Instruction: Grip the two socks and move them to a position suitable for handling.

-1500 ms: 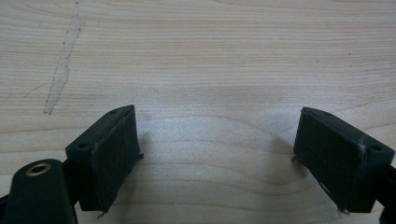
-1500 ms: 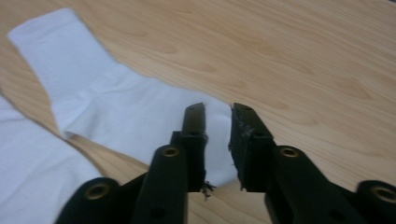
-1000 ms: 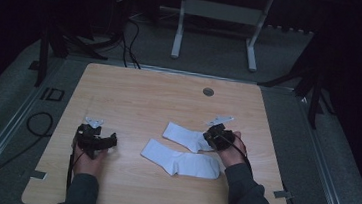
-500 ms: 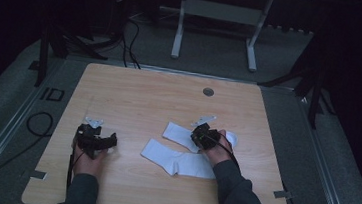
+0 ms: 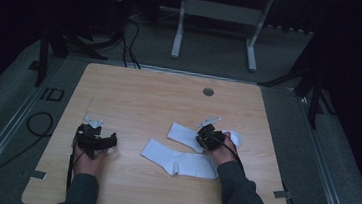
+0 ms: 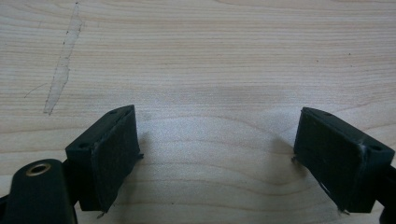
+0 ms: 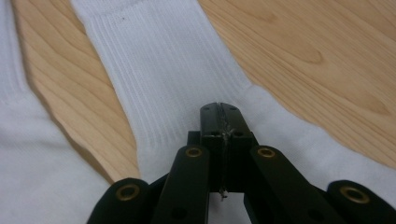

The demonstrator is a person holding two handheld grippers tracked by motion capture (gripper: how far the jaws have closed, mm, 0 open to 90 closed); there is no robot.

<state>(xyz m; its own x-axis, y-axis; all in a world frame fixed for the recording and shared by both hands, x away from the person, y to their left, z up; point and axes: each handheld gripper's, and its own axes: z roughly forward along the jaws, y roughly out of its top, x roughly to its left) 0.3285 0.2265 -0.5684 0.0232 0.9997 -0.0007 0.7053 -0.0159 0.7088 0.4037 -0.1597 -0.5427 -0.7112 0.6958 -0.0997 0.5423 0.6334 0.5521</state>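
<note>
Two white socks lie flat on the wooden table. The far sock runs left to right, and the near sock lies in front of it. My right gripper sits on the far sock's middle, its jaws pressed together. The right gripper view looks along the shut gripper over the ribbed far sock, with the near sock at the left edge. My left gripper rests on bare wood at the left. In its own view the left gripper stands wide open around nothing.
A round cable hole marks the table's far middle. A white desk frame stands on the dark floor behind. Cables trail at the back left. Bare wood stretches across the table's far half.
My right gripper has slid left along the far sock, from near its toe end to its middle. The left gripper has stayed put.
</note>
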